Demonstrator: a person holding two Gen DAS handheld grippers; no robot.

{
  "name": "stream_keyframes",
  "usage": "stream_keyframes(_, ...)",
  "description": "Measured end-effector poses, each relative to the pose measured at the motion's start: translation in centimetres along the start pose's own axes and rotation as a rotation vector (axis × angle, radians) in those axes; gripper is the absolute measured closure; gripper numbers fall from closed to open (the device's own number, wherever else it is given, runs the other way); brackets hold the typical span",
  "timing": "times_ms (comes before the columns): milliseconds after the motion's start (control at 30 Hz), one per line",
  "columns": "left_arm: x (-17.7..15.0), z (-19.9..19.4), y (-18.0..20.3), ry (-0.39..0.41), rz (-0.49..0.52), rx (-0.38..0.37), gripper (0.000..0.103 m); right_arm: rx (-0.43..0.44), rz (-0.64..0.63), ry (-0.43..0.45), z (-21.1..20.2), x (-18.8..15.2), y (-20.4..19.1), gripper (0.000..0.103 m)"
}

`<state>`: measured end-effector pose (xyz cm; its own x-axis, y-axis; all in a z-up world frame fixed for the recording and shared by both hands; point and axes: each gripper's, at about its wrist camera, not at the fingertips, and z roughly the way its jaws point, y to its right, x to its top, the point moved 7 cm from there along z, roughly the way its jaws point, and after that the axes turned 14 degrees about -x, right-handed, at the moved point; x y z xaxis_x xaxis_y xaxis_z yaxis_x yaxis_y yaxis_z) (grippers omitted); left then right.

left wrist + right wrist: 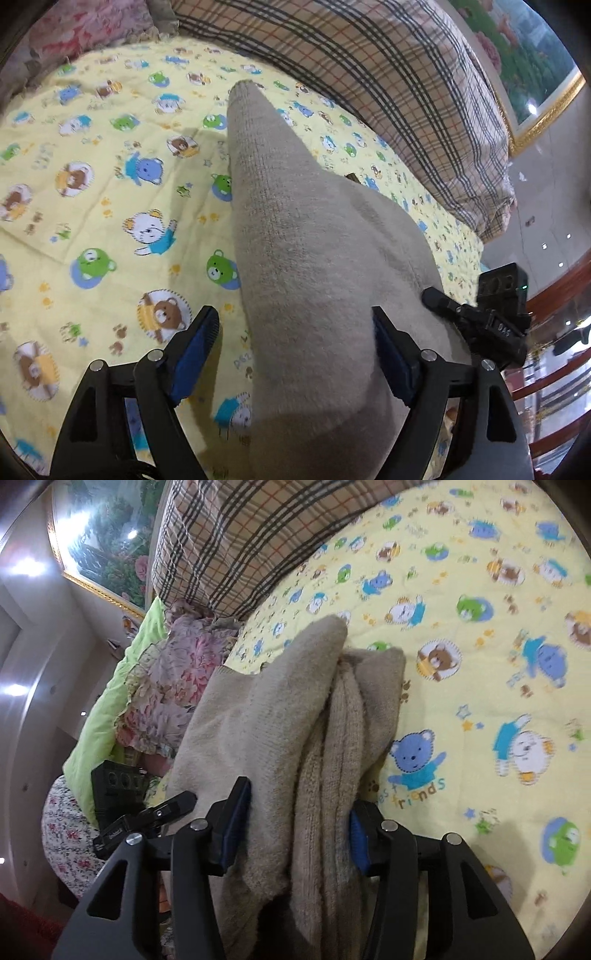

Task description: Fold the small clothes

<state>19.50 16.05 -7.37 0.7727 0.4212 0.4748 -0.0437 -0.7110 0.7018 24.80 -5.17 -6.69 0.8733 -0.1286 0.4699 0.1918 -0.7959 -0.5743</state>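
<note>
A beige knitted garment (295,258) is being straddled by the widely spread left gripper (295,347), its left pad clear of the cloth. Its bunched folds (317,760) are lying between the right gripper's (295,830) parted jaws; whether pinched cannot be told.

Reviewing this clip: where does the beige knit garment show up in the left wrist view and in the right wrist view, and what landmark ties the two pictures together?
Left wrist view: the beige knit garment runs from bottom centre up to a narrow end at upper middle.
Right wrist view: the garment lies bunched in folds from bottom centre to mid-frame.
Shared landmark: the plaid cushion along the far edge of the yellow bear-print blanket.
</note>
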Motion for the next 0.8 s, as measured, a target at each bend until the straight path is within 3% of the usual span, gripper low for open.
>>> stream_keyframes(333, -2.2, -6.2, 2.1, 0.081, 0.07, 0.158, 0.022, -0.091, 0.041, 0.195, -7.7, -1.0, 0.5, 0.053)
stream_keyframes(500, -2.3, -8.1, 2.9, 0.109, 0.12, 0.235, 0.022, -0.103, -0.017, 0.217, -8.7, -2.4, -1.8, 0.057)
stream_keyframes(667, -0.7, -8.1, 5.1, 0.134, 0.166, 0.212, 0.024, -0.093, -0.142, 0.213, -7.6, -3.3, -6.4, 0.064)
stream_keyframes(733, -0.2, -7.7, 6.7, 0.143, 0.22, 0.203, 0.03, -0.128, -0.188, 0.204, -6.4, -3.8, -7.3, 0.065)
stream_keyframes(800, -0.2, -7.4, 8.5, 0.151, 0.265, 0.12, 0.031, -0.141, -0.189, 0.183, -5.4, -4.1, -7.0, 0.066)
